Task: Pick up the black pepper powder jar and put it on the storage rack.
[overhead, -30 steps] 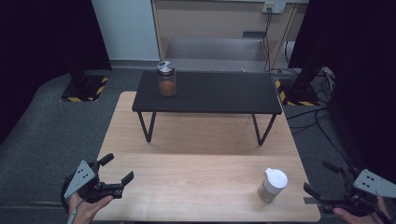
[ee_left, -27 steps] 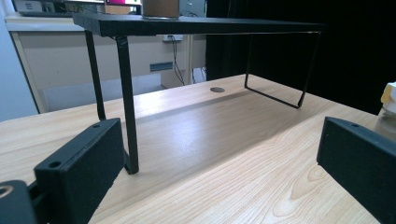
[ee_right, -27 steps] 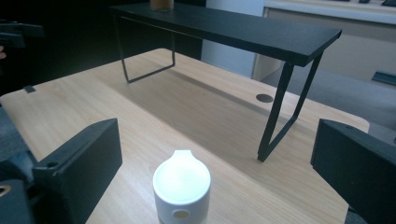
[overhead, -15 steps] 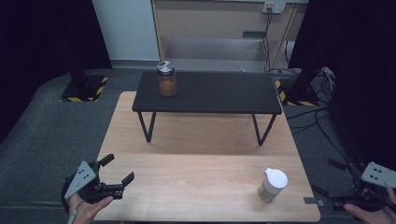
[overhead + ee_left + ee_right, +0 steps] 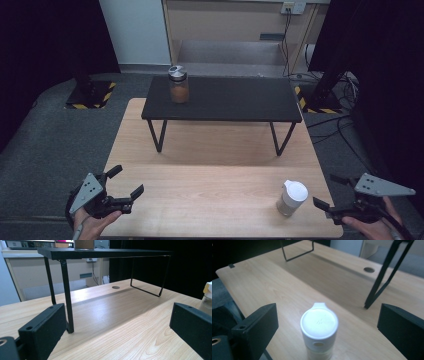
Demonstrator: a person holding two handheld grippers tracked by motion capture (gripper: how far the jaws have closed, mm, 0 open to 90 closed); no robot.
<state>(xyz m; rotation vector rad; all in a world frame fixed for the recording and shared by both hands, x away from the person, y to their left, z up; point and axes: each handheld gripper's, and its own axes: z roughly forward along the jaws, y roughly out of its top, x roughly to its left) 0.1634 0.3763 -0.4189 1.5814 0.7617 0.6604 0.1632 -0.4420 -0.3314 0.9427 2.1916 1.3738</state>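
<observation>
A small jar with a white lid (image 5: 291,197) stands near the wooden table's (image 5: 210,200) front right corner. My right gripper (image 5: 326,190) is open just to its right, jaws pointed at it and a short gap away. In the right gripper view the jar (image 5: 319,332) stands upright ahead of that open gripper (image 5: 328,315). A glass jar with brown contents and a silver lid (image 5: 178,85) sits on the left end of a black shelf (image 5: 235,100). My left gripper (image 5: 128,180) is open and empty at the front left; its gripper (image 5: 117,332) faces the shelf legs.
The shelf (image 5: 105,252) stands on thin black wire legs (image 5: 67,295) across the back half of the table. A cable hole (image 5: 115,287) lies beneath it. The white-lidded jar (image 5: 207,298) shows at the right edge. Grey floor surrounds the table.
My right gripper drew back a little, then came left toward the white-lidded jar. The left gripper and both jars have stayed put.
</observation>
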